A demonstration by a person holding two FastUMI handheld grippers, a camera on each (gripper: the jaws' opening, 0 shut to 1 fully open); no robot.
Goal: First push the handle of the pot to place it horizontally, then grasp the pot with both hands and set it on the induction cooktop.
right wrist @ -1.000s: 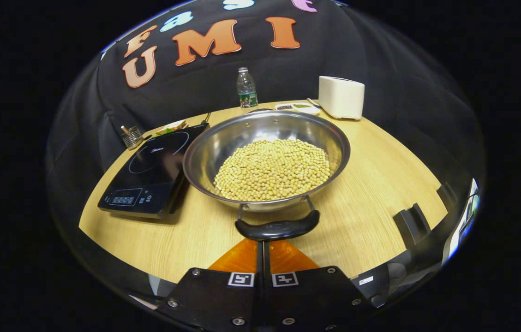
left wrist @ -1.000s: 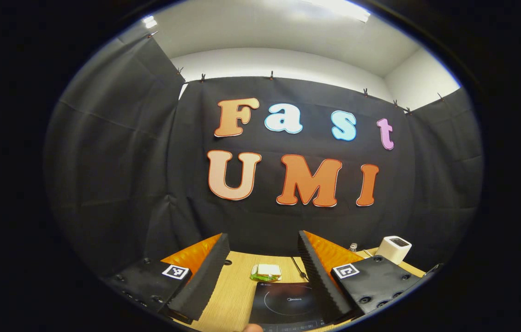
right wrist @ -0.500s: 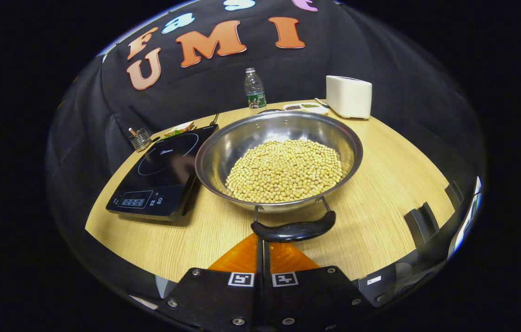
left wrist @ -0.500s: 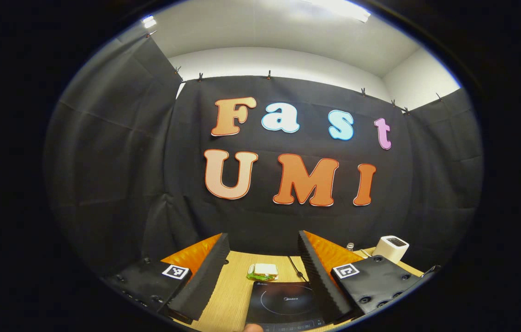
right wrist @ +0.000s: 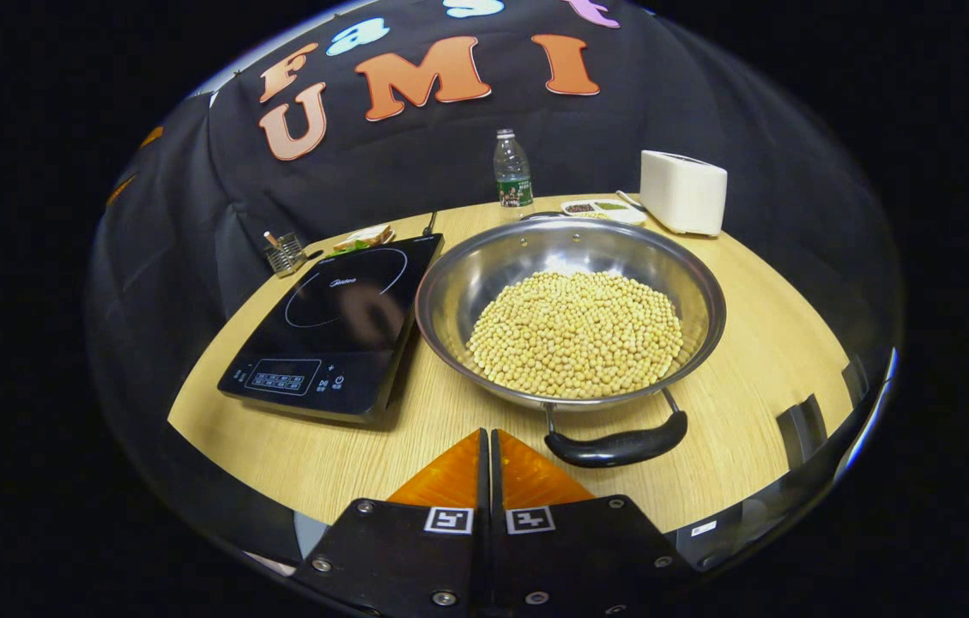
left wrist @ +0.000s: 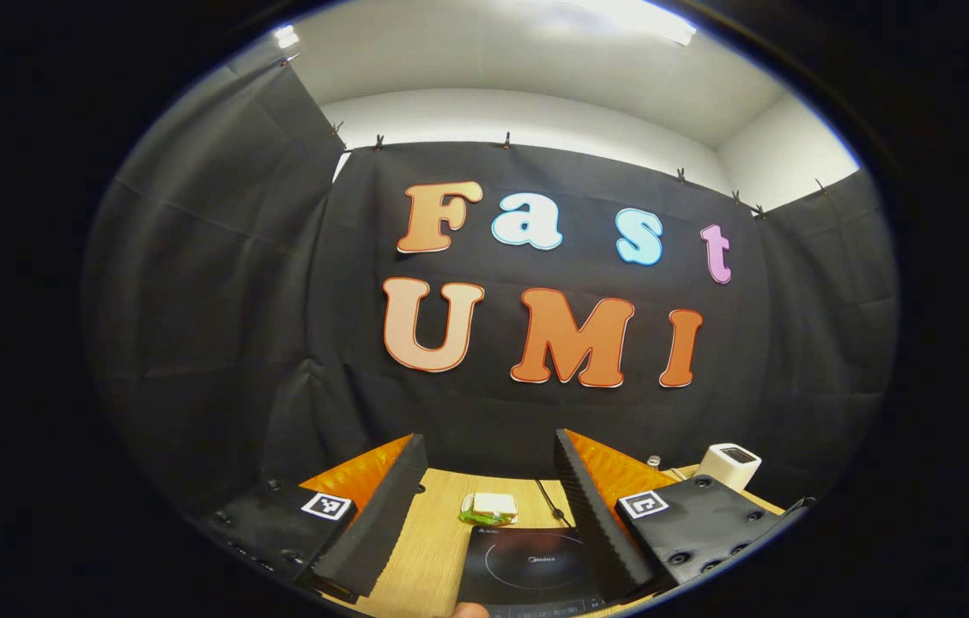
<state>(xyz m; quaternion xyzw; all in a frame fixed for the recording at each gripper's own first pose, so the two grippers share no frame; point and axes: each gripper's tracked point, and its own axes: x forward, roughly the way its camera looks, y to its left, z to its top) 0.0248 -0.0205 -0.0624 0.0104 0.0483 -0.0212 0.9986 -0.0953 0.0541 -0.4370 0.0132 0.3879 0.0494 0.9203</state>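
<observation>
Soybeans fill the round steel pot (right wrist: 570, 296) on the wooden surface (right wrist: 759, 343), beside the black induction cooktop (right wrist: 334, 322). Right gripper (right wrist: 488, 442) is closed, empty, near its black handle (right wrist: 617, 446). Left gripper (left wrist: 488, 476) gapes wide, empty.

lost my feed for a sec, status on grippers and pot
Left gripper open, held high above the induction cooktop. Right gripper shut, empty, short of the pot handle. Pot on the table beside the cooktop, nothing between them.
</observation>
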